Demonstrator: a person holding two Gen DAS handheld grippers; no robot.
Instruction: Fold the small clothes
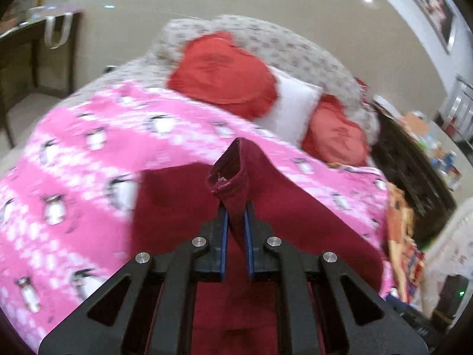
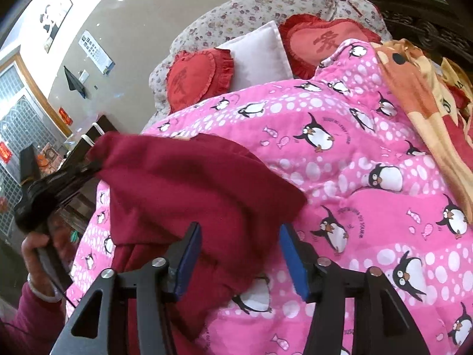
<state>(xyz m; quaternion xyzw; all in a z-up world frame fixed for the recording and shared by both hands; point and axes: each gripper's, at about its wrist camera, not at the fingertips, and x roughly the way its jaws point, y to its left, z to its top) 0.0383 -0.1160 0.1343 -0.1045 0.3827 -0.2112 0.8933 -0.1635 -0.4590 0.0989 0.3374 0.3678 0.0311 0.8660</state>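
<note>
Garment (image 1: 189, 204), maroon, spread on pink blanket (image 1: 74, 159) covering the bed; left claw (image 1: 235, 222) clamps its raised hem. Right view: right claw (image 2: 241, 254) half open above the garment's near fold, gripping nothing; blanket beyond lies free, cushions (image 2: 198, 80) at the far edge.

- The dark red garment (image 2: 189, 183) was soft, plain fabric lying on the pink penguin-print blanket (image 2: 354, 177).
- One corner (image 1: 233, 177) was lifted off the blanket into a peak, showing a frayed hem.
- The rest of it draped down in folds, partly bunched, toward the near edge.
</note>
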